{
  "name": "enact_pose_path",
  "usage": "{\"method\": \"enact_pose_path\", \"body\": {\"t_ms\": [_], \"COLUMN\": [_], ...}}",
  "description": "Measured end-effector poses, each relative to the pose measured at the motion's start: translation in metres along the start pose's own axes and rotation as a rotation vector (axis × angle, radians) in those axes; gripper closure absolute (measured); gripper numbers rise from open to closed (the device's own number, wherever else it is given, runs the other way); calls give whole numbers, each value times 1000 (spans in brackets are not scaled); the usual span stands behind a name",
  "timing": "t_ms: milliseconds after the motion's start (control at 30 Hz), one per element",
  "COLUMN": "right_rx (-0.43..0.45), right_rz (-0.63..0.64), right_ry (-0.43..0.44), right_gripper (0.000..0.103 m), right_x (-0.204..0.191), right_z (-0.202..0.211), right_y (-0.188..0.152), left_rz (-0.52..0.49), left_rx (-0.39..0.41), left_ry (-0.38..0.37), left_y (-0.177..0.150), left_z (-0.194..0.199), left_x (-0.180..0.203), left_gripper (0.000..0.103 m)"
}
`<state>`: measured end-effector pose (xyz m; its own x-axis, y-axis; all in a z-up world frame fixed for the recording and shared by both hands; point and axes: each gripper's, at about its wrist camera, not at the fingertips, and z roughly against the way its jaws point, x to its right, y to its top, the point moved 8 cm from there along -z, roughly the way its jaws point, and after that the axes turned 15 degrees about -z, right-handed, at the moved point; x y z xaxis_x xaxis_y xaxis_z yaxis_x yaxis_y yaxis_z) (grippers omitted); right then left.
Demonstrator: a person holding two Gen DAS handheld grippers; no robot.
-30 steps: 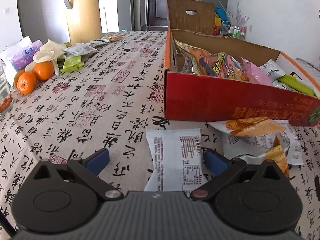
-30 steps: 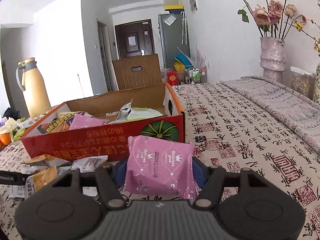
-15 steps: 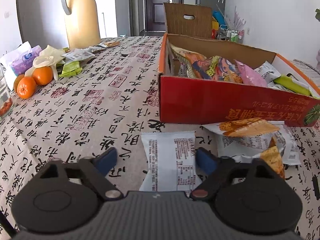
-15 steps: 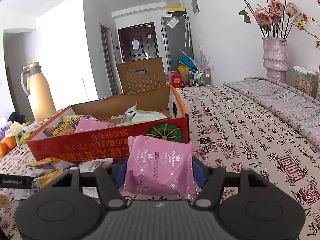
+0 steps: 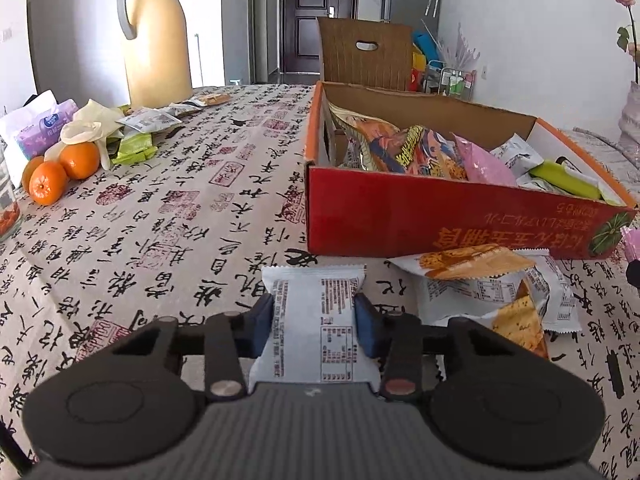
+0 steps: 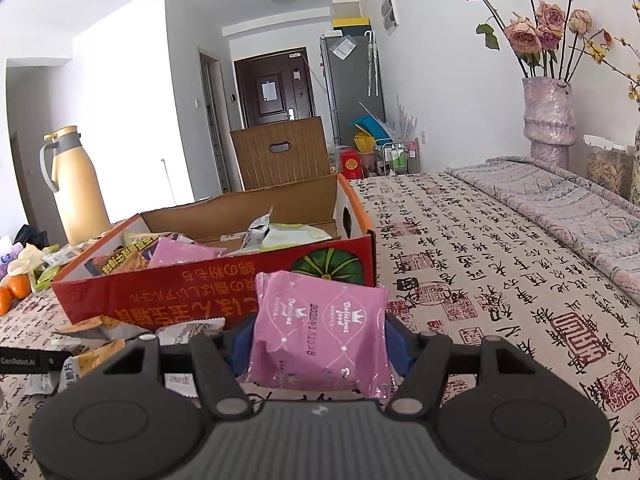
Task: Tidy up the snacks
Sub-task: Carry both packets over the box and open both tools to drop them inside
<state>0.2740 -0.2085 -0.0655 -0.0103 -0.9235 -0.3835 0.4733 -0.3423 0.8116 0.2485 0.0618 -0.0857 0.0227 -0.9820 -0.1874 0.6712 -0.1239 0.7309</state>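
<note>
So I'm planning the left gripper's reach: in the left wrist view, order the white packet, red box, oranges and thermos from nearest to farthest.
1. White packet, between the closing left gripper pads.
2. Red box, ahead right.
3. Oranges, far left.
4. Thermos, back left.

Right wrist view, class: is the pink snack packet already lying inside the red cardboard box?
No. The pink snack packet sits between the right gripper's fingers, in front of the red cardboard box.

Left gripper [image 5: 314, 322] tilts down toward the table, jaws closing, blue pads touching both sides of a white packet [image 5: 314, 320]. Right gripper [image 6: 318, 340] is angled slightly down, clamped on a pink packet [image 6: 320, 326].
</note>
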Motion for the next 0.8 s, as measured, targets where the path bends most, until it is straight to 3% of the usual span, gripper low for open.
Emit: {"method": "enact_pose_path", "body": {"t_ms": [433, 800], "right_rx": [43, 121], "right_rz": [43, 62], "right_ry": [6, 54], "right_gripper": [39, 39], "right_x": [-9, -30], "right_z": [11, 26], "right_y": [5, 36], "left_rz": [16, -6], "left_rx": [115, 253], "left_ry": [15, 12], "left_y": [23, 74], "left_z": [38, 70], "left_x": [-12, -11], "left_gripper": [60, 60]}}
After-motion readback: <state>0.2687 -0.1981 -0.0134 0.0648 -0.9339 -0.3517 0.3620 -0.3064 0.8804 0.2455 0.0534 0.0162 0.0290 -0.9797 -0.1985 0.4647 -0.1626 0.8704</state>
